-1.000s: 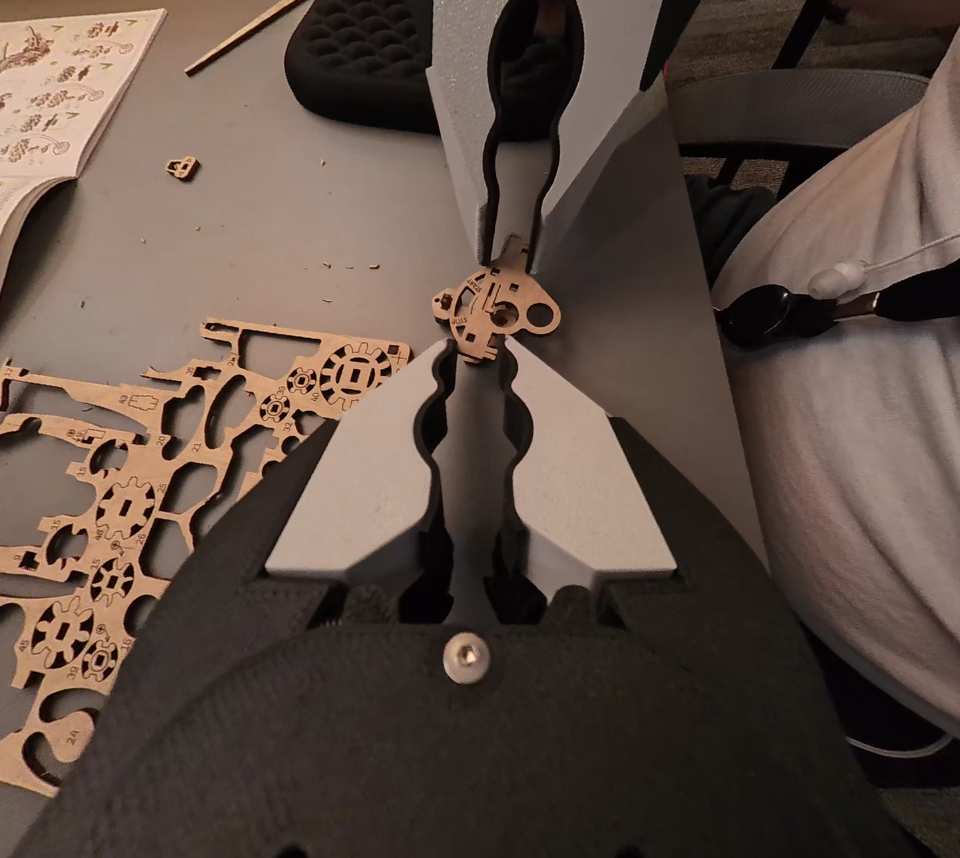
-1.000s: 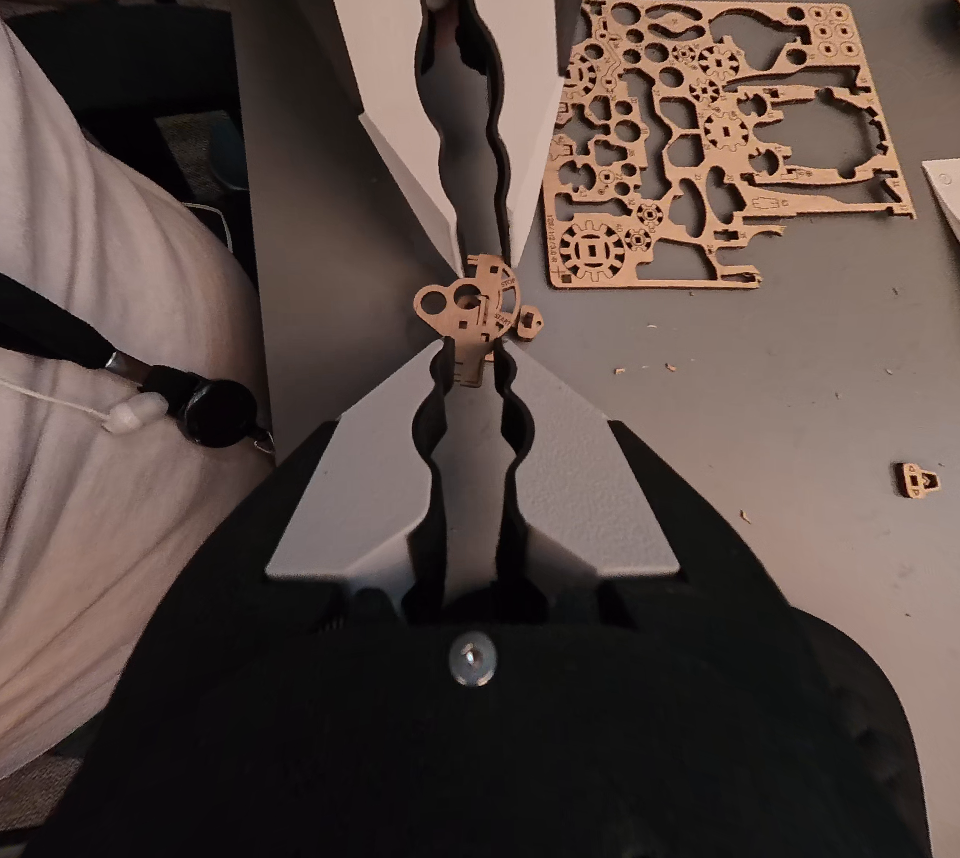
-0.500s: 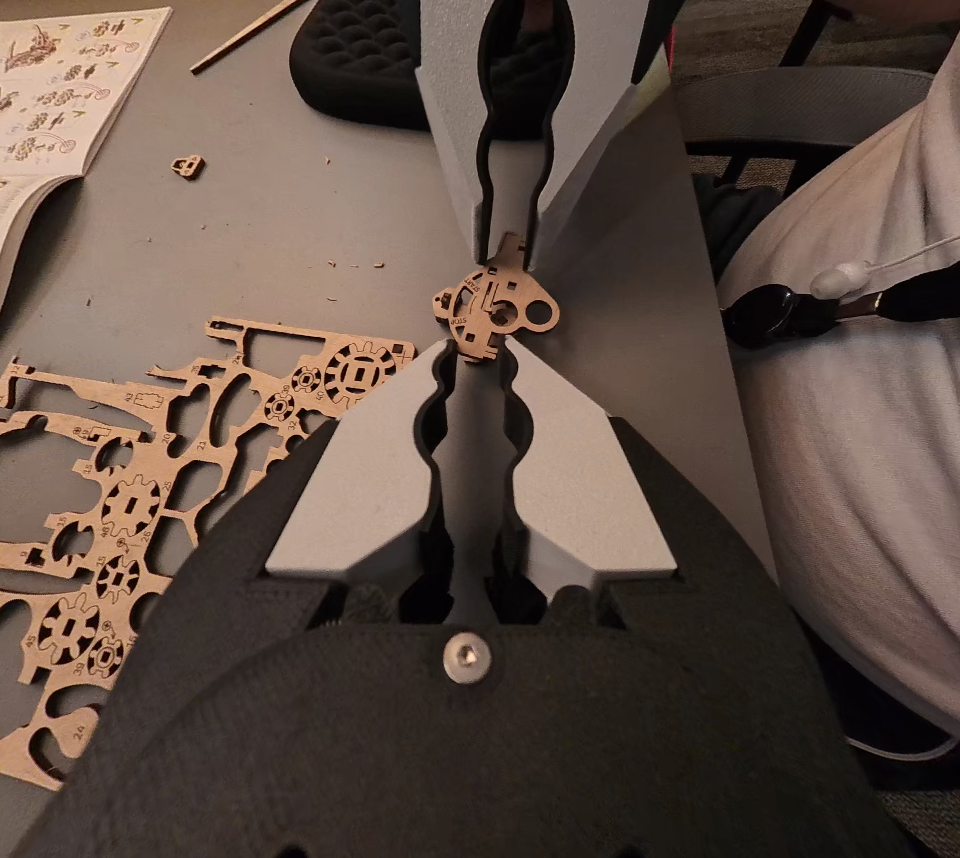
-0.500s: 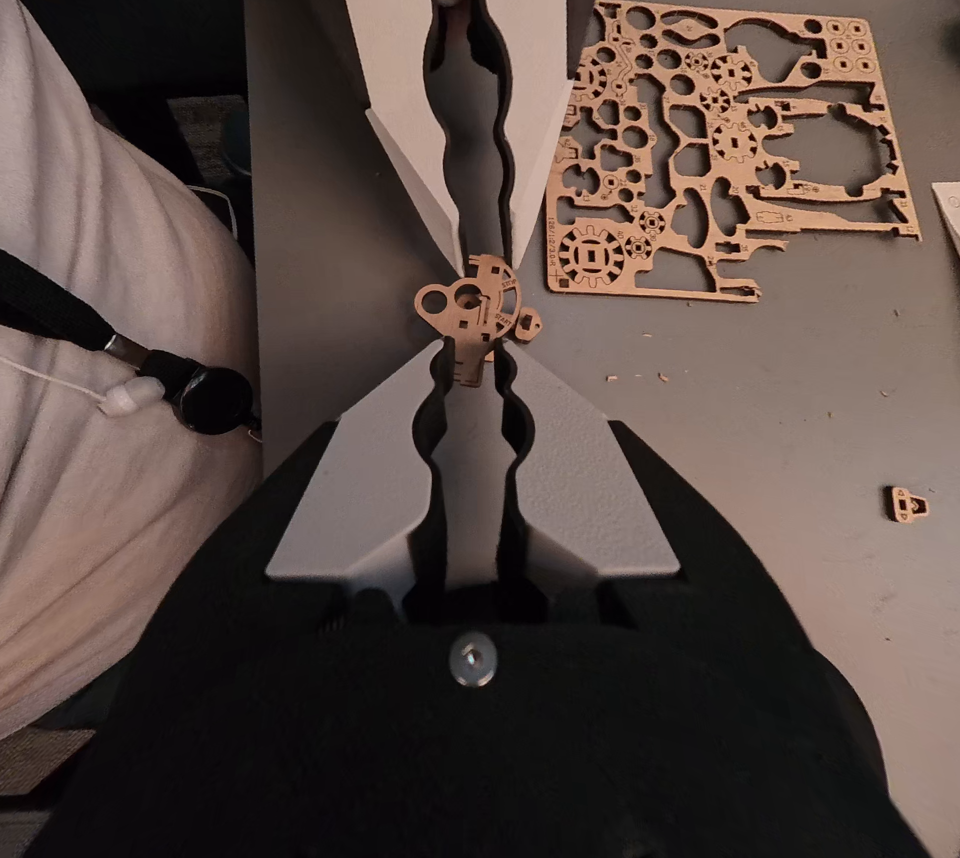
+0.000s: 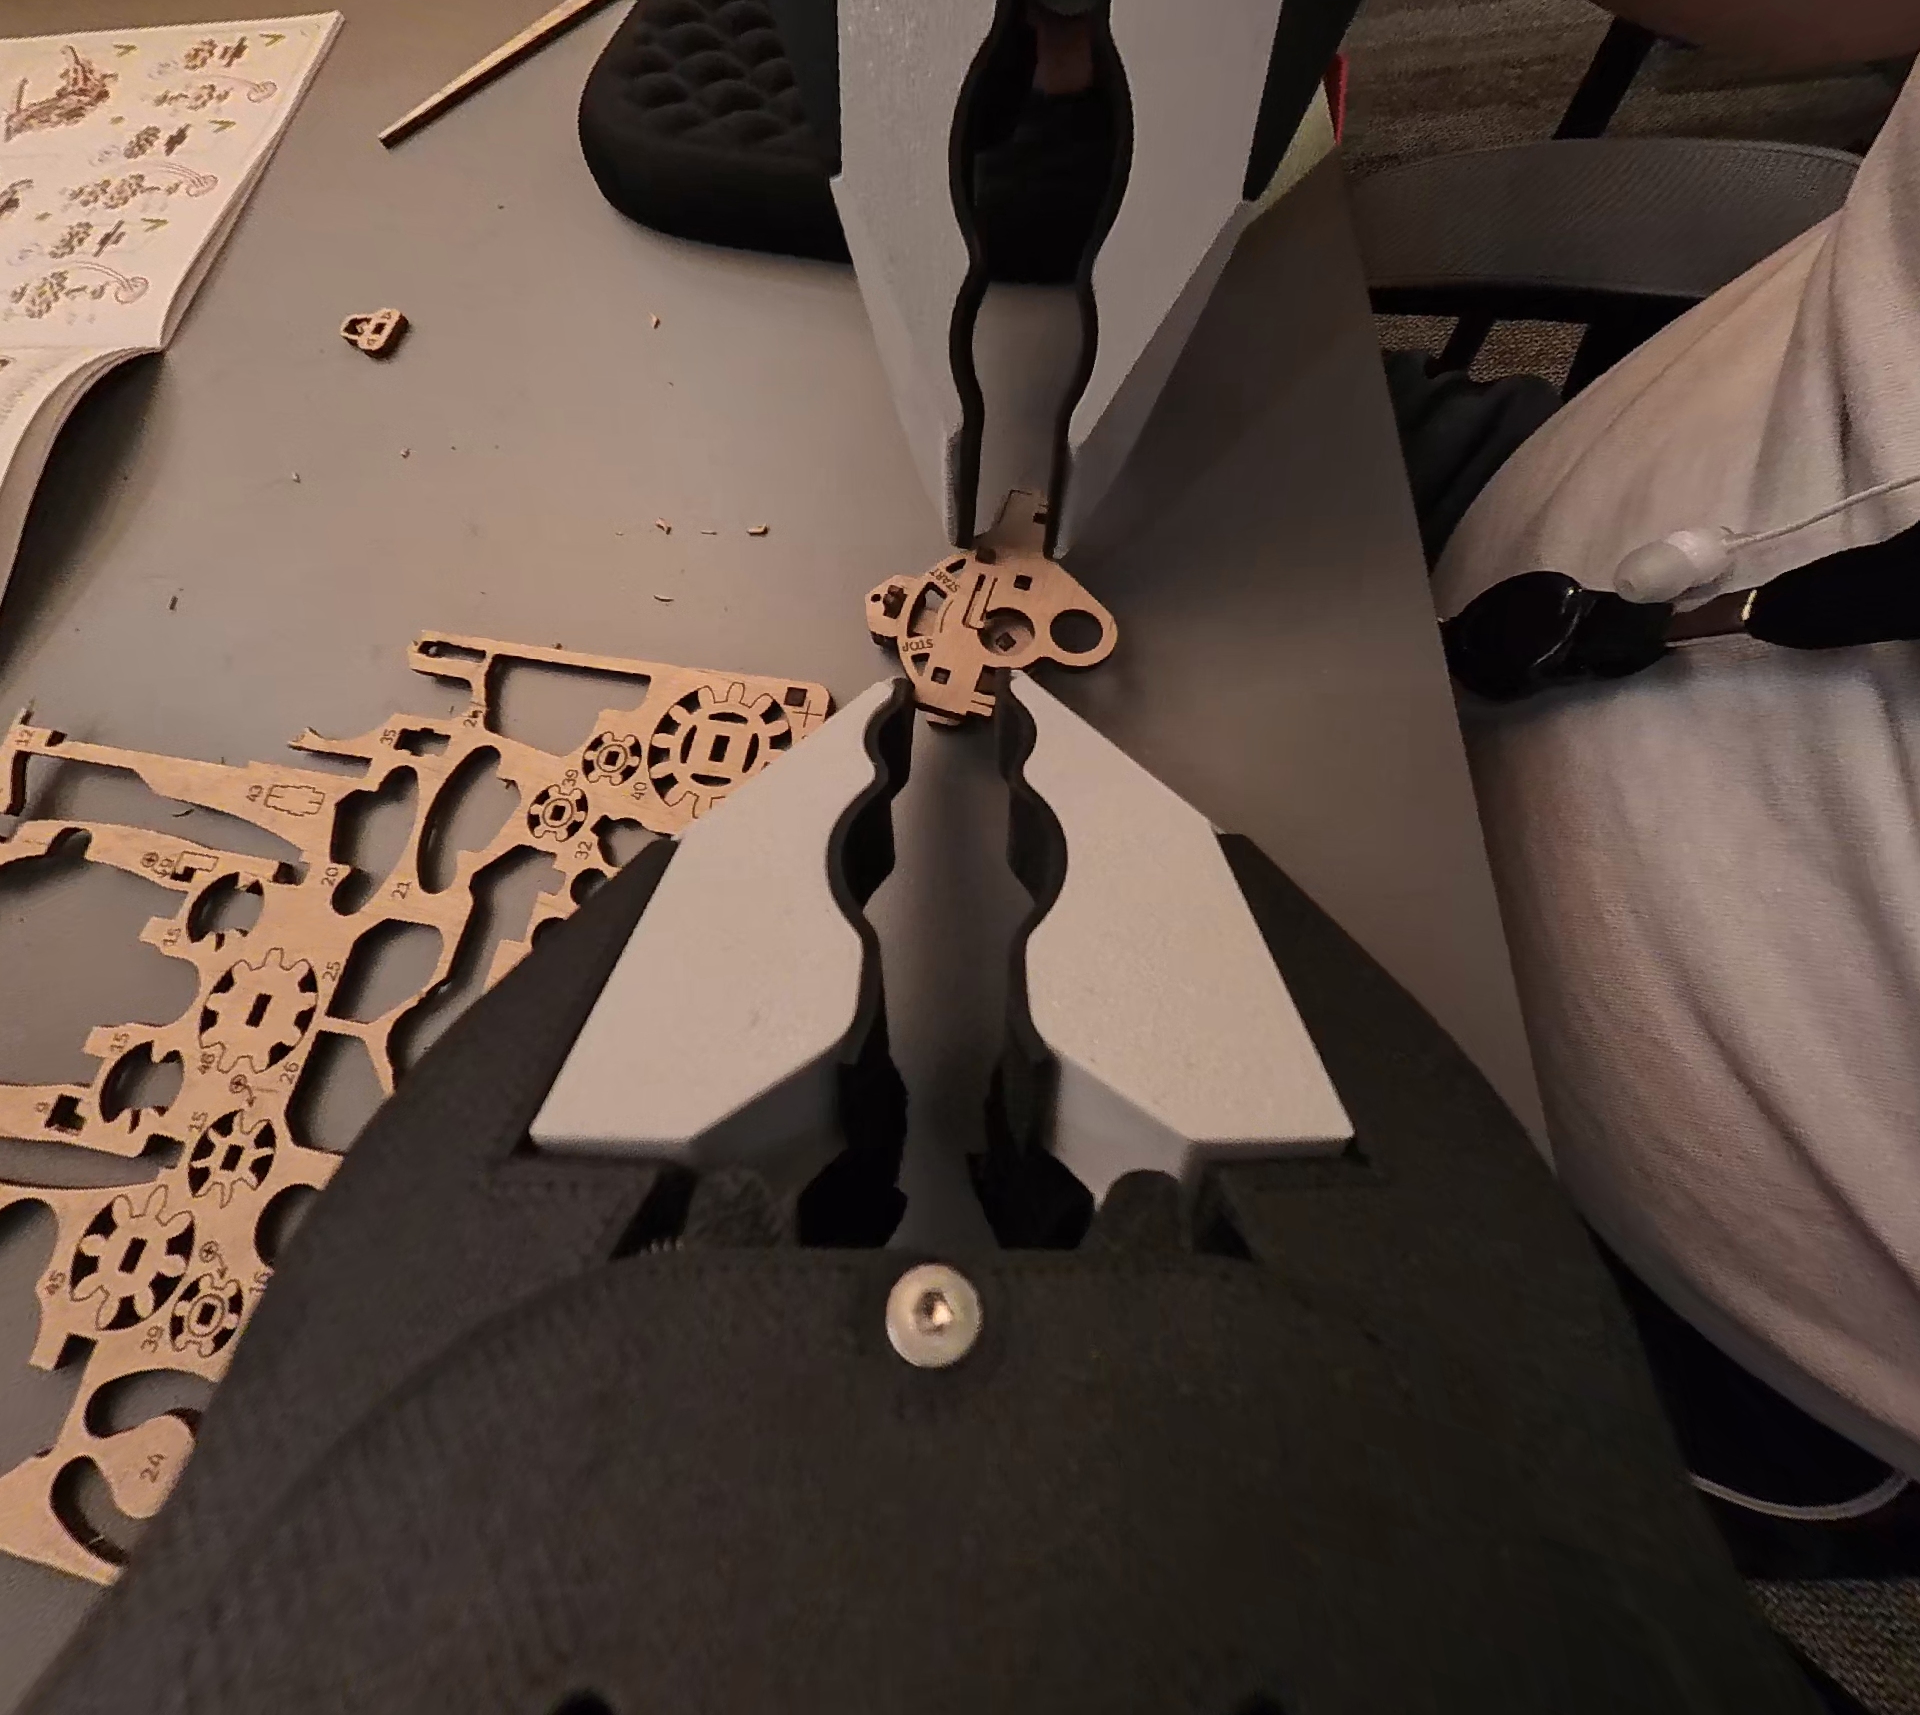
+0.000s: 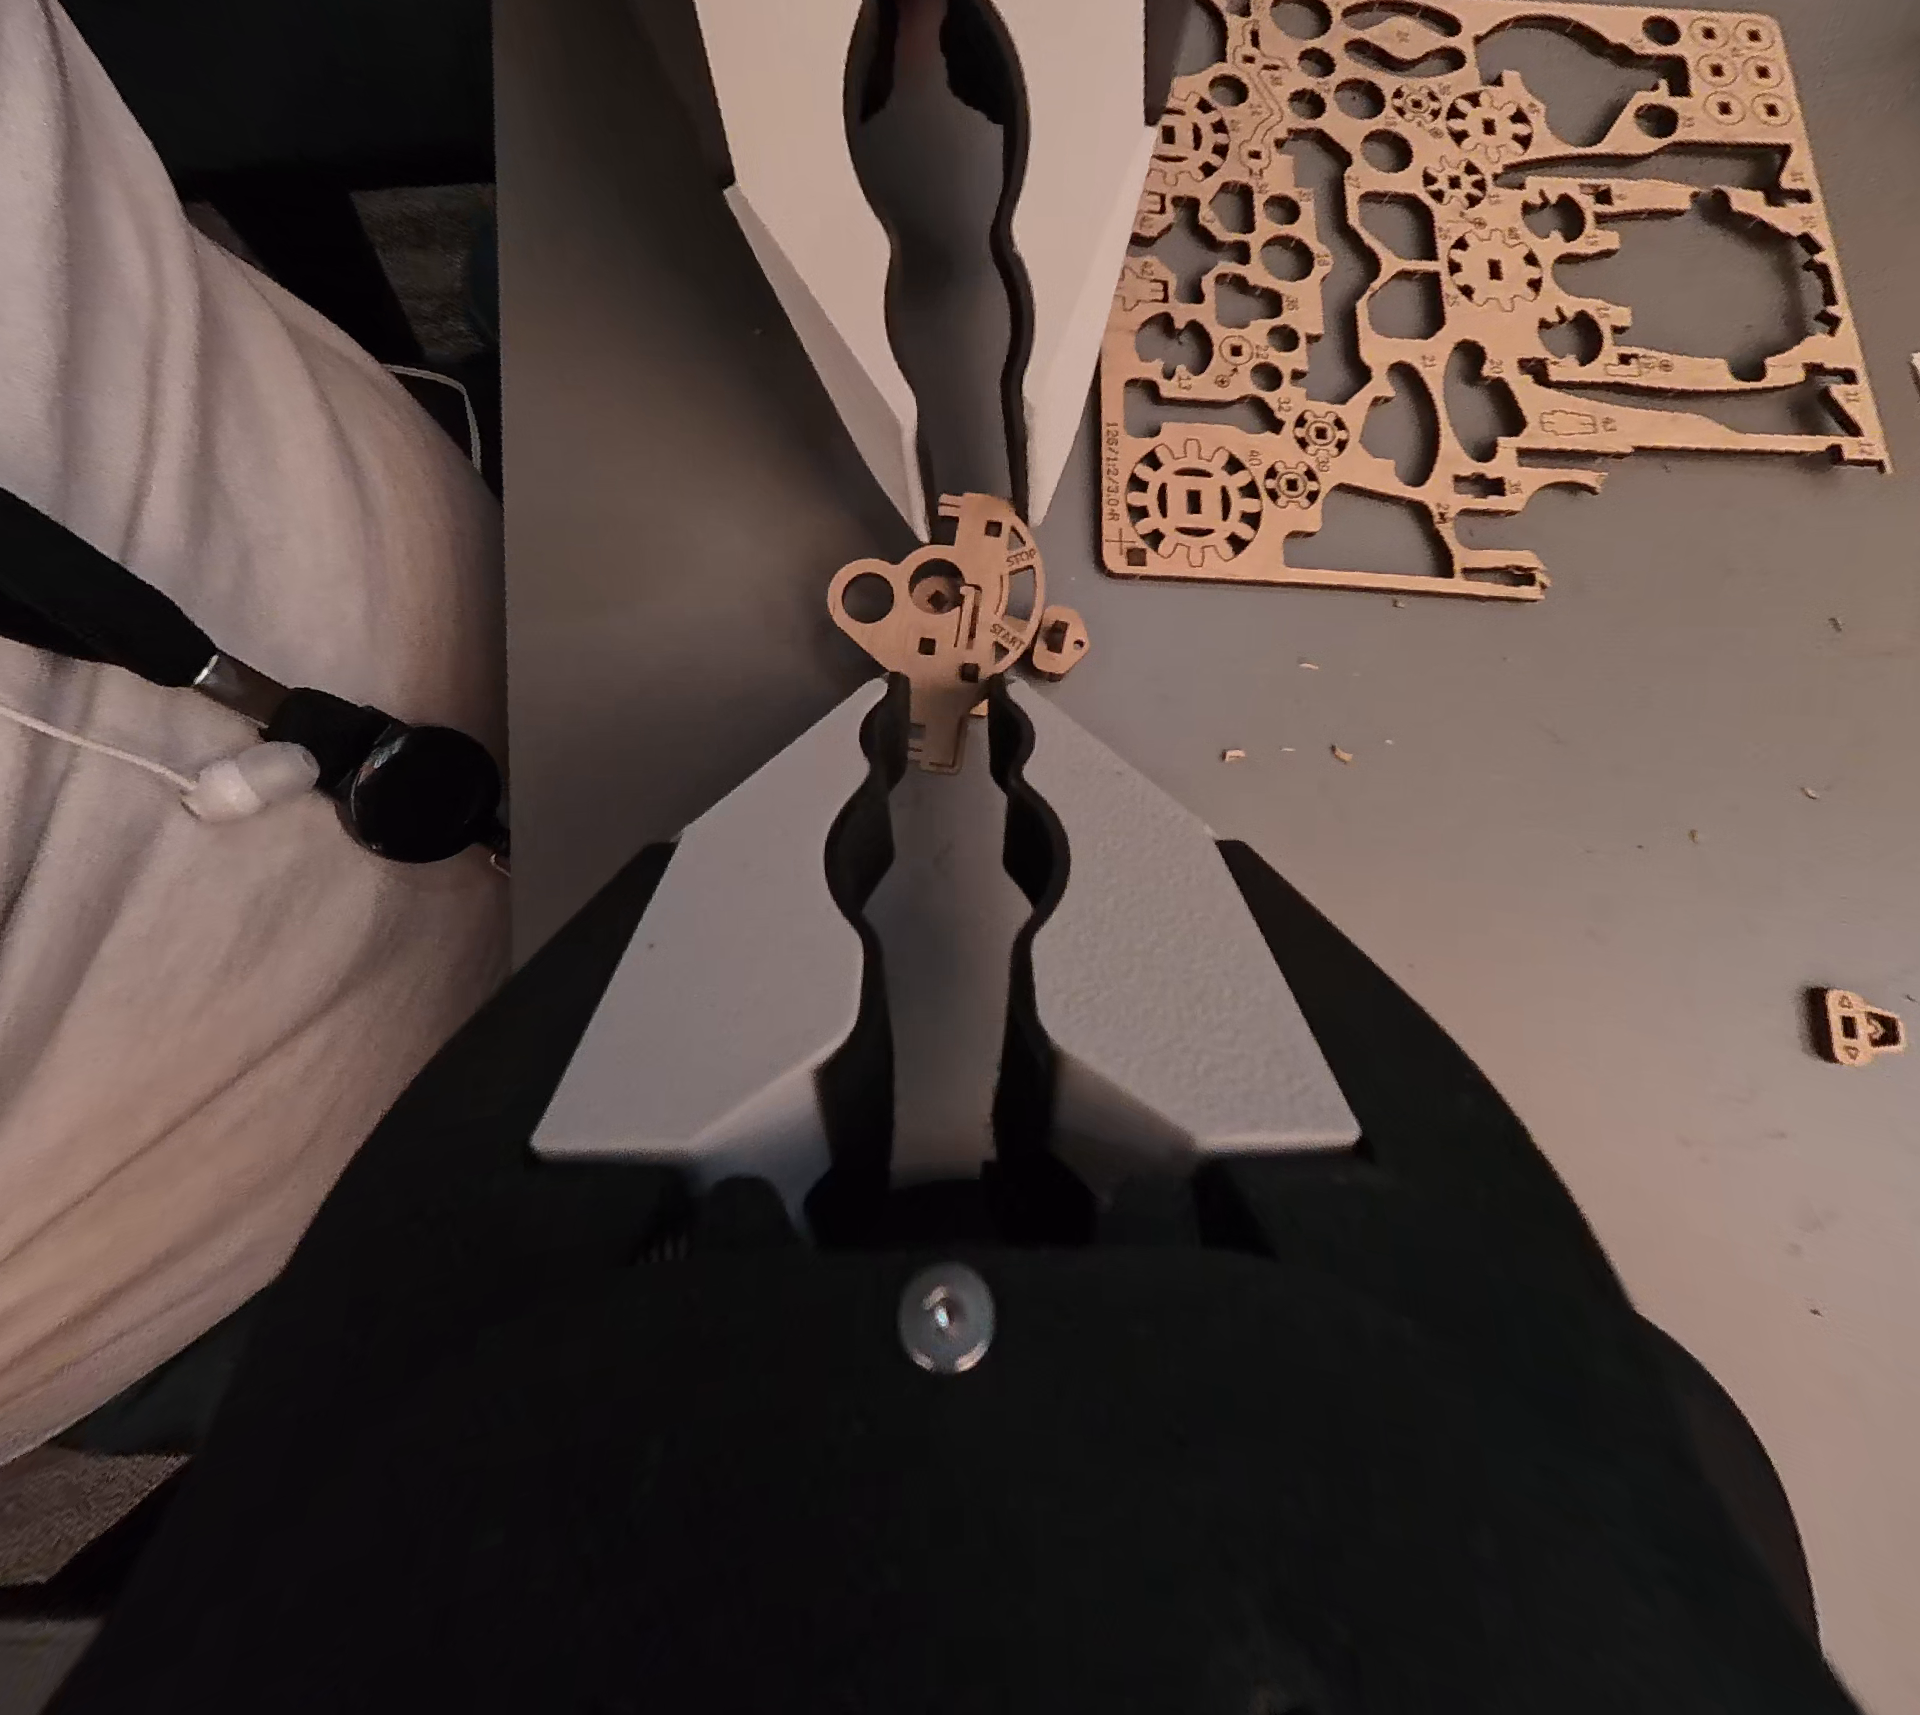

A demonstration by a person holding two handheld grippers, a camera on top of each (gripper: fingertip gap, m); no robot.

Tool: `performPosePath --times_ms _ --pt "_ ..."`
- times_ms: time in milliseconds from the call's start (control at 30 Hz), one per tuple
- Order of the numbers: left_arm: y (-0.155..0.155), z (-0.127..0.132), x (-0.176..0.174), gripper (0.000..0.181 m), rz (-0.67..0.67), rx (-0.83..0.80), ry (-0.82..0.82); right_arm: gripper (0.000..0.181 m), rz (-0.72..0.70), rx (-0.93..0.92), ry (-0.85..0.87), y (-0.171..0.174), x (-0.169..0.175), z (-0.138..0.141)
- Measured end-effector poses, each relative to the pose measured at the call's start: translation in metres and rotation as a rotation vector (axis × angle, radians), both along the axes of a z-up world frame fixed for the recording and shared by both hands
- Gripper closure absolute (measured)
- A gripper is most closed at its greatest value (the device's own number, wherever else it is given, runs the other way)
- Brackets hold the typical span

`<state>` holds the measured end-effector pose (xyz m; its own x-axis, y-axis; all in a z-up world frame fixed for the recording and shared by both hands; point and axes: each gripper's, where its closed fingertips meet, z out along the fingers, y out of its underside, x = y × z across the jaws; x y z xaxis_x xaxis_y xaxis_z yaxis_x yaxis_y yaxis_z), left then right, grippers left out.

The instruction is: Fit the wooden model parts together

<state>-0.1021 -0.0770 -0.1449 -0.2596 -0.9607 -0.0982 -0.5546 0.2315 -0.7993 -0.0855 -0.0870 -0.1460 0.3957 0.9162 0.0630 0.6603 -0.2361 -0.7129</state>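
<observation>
In the left wrist view, our left gripper [image 5: 954, 709] has its jaws drawn narrow on the lower tab of the wooden model part [image 5: 987, 626], a flat cut-out plate with a ring lobe on one side. The right gripper [image 5: 1006, 512] comes in from the far side and pinches the opposite tab, so the plate hangs between the two above the desk [image 5: 582, 460], near its edge. The punched-out wooden sheet [image 5: 260, 917] lies to the left, an open instruction booklet [image 5: 125, 159] beyond it.

In the right wrist view, the same wooden model part [image 6: 940, 616] is nipped at its stem by the narrow jaws of our right gripper [image 6: 940, 720], with the left gripper [image 6: 971, 512] gripping the far tab. A small wooden tab piece [image 6: 1060, 639] sits against the plate's rim; whether it is fully seated we cannot tell. A loose small piece [image 6: 1860, 1026] lies well apart on the desk.

We judge we are mid-fit, steadying the plate. Next calls for firm, square pressure without snapping the thin wood.
</observation>
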Motion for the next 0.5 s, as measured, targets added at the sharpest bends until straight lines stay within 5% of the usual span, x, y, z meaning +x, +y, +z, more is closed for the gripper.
performPosePath --times_ms 500 --pt "0.0008 -0.0003 0.0 0.167 0.006 -0.015 0.007 0.168 -0.012 -0.024 0.027 0.0009 0.0001 -0.0013"
